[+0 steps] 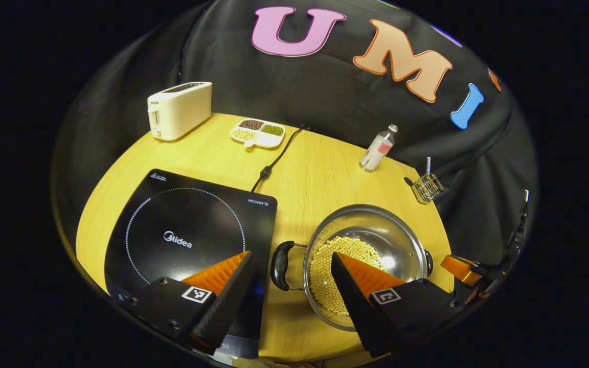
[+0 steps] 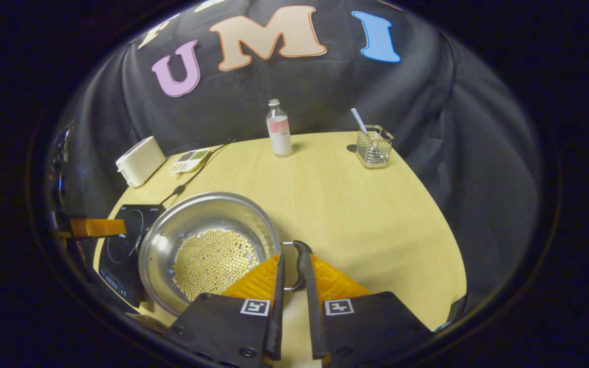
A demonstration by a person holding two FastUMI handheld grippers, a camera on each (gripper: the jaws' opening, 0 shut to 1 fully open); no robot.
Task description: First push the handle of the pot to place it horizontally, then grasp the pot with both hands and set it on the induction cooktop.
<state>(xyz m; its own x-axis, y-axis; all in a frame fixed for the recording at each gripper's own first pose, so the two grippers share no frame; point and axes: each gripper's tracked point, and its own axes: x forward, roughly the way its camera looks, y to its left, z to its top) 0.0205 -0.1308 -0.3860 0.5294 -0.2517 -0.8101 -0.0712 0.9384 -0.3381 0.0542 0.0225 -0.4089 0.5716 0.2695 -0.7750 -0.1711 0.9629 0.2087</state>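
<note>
Pot (image 1: 371, 255) sits between open left tongs (image 1: 289, 266); right tongs (image 2: 294, 271) pinch its handle (image 2: 302, 263).

Seen in the left gripper view: on the worktop (image 1: 320, 174), induction cooktop (image 1: 187, 240) left of pot (image 1: 371, 255), beans (image 1: 335, 276) inside. Behind the cooktop, toaster (image 1: 179, 110) and divided dish (image 1: 257, 133); behind the pot, bottle (image 1: 378, 149); wire holder (image 1: 426, 187) farther right.
</note>
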